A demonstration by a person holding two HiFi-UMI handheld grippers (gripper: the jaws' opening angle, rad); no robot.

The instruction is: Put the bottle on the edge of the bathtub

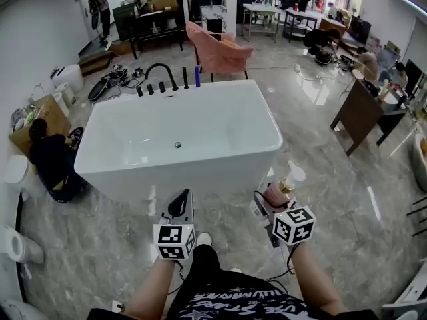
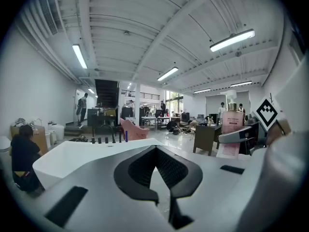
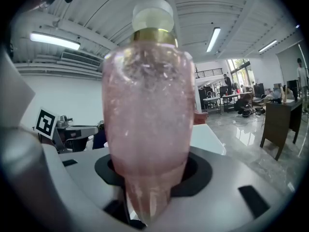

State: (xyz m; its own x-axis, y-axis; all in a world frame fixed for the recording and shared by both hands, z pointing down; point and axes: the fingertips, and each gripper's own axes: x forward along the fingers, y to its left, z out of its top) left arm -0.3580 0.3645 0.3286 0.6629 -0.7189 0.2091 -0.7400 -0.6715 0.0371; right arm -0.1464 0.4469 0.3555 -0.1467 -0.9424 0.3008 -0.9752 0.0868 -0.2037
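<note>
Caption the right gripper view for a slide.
Right gripper holds a white-capped pink bottle, white bathtub behind.

In the right gripper view the pink bottle fills the middle and hides the tips of the right gripper's jaws and most of the room behind. Its lower end, between the jaws, is blurred. In the head view the right gripper's body covers the bottle's base. In the left gripper view the label's print is too small to read. A white fixture is cut off by the head view's left edge.
</note>
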